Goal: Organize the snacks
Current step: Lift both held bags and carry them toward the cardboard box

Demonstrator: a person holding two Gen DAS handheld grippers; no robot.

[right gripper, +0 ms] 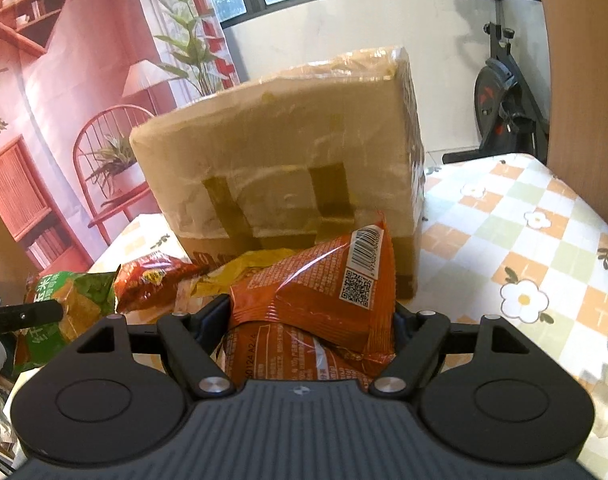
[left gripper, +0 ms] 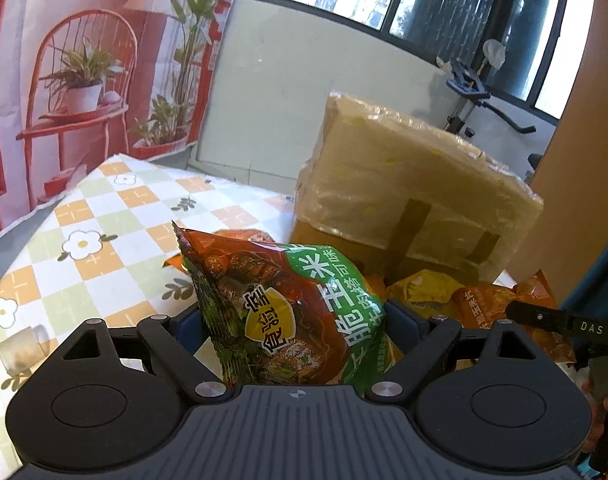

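2 grippers, both loaded. Left gripper [left gripper: 300, 320] clamped on a green/brown corn-chip bag [left gripper: 288, 312], bag standing up between the fingers w/ its crimped edge pointing up-left. Same bag shows in right wrist view [right gripper: 70, 300] at far left, w/ a black finger of the left gripper across it.

Right gripper [right gripper: 312, 316] clamped on an orange snack bag [right gripper: 324, 292], back side facing cam: barcode + QR code visible, top corner tilted up-right. Seen from left wrist view it's at the right edge [left gripper: 500, 300], right gripper's black finger marked "DAS" just in front of it.

Between the two held bags: loose pile on the table, incl. a yellow bag [right gripper: 240, 272] and a red bag [right gripper: 152, 280], both lying flat, touching the base of the cardboard box [right gripper: 284, 152]. Box is wrapped in clear tape, sits upright behind the pile, mid-table.

Table has a checkered floral cloth [left gripper: 104, 216], orange/green/white squares. Bkgd: printed room-scene backdrop [left gripper: 84, 60] on the left, exercise bike [right gripper: 504, 96] by the window on the right.
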